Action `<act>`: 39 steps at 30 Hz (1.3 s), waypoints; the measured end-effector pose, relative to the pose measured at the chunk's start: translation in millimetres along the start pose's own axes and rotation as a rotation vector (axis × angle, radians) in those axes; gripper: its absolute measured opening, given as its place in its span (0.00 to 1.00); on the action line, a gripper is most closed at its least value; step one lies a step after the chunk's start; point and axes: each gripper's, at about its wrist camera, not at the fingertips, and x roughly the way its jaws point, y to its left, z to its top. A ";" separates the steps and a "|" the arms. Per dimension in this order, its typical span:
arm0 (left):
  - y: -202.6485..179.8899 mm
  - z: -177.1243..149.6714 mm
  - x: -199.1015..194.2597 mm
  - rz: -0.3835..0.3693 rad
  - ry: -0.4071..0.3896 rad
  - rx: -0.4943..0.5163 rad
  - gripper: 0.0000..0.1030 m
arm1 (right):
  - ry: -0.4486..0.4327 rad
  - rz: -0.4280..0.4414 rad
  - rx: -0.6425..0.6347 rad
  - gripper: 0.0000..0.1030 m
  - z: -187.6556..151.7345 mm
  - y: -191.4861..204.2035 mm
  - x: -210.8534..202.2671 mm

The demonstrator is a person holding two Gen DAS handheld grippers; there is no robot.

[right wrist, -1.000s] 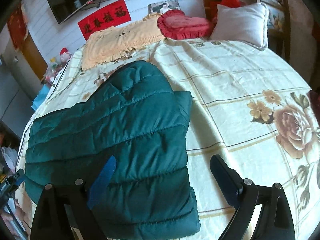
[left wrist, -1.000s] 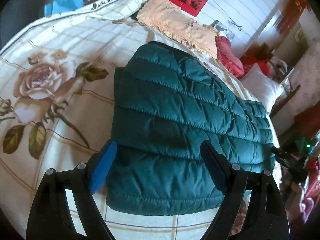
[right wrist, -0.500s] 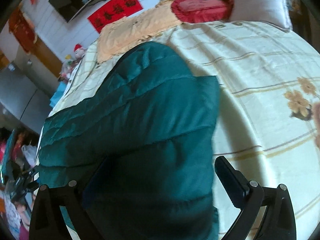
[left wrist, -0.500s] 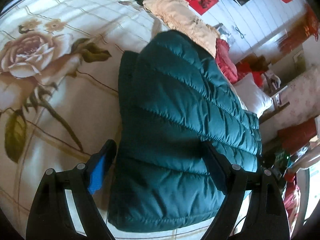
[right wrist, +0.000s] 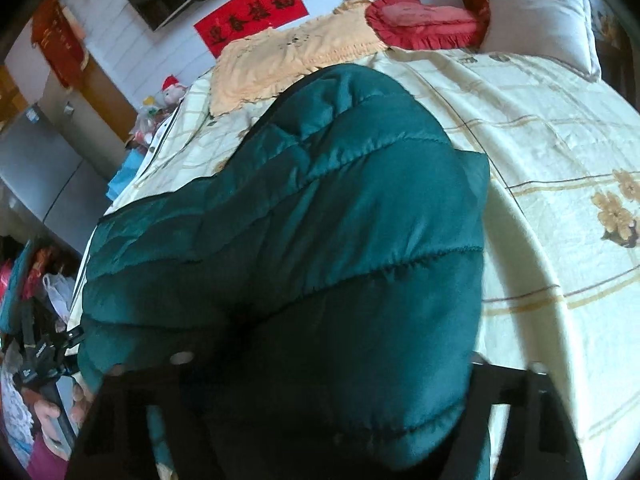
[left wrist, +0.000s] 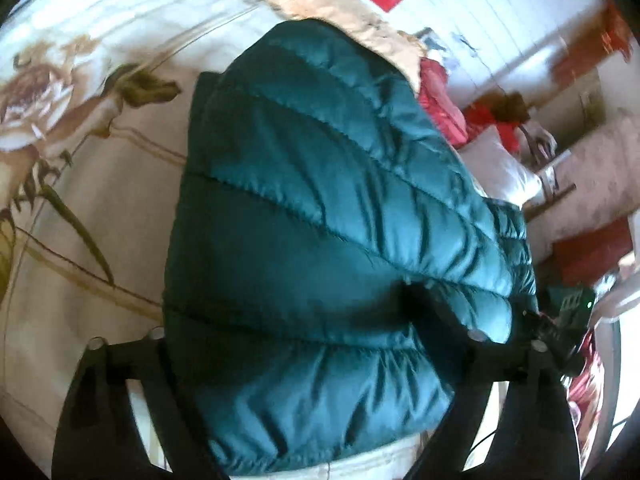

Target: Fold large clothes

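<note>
A dark green quilted puffer jacket [left wrist: 320, 208] lies on the floral bedspread [left wrist: 80, 168]; it also fills the right wrist view [right wrist: 320, 240]. My left gripper [left wrist: 288, 320] is open, low at the jacket's near edge, with one finger under or behind the fabric and the right finger [left wrist: 436, 312] pressing on top. My right gripper [right wrist: 328, 364] is open, straddling the jacket's near edge; its left finger is hidden by fabric, and its right finger [right wrist: 480, 364] shows at the jacket's right border.
A peach cloth [right wrist: 288, 56], a red cushion [right wrist: 420, 20] and a white pillow [right wrist: 540, 20] lie at the bed's head. The bedspread [right wrist: 560, 240] extends right of the jacket. Clutter stands beside the bed [right wrist: 36, 300].
Both grippers have moved down and forward onto the jacket's near edge. The fabric now bulges between the fingers and covers the inner fingers, which were fully visible before.
</note>
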 end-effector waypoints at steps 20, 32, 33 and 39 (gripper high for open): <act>33.0 -107.5 -107.8 0.062 0.050 -0.013 0.84 | 0.085 -0.028 0.073 0.79 -116.8 -7.4 -81.5; -38.8 -151.1 -169.1 0.359 -0.247 0.215 0.84 | -0.116 -0.216 -0.083 0.85 -137.6 44.5 -152.4; -45.8 -157.2 -169.3 0.374 -0.259 0.236 0.84 | -0.138 -0.217 -0.103 0.85 -140.6 55.9 -157.9; -78.1 -184.4 -161.8 0.399 -0.287 0.300 0.84 | -0.233 -0.209 -0.188 0.85 -179.2 109.0 -175.4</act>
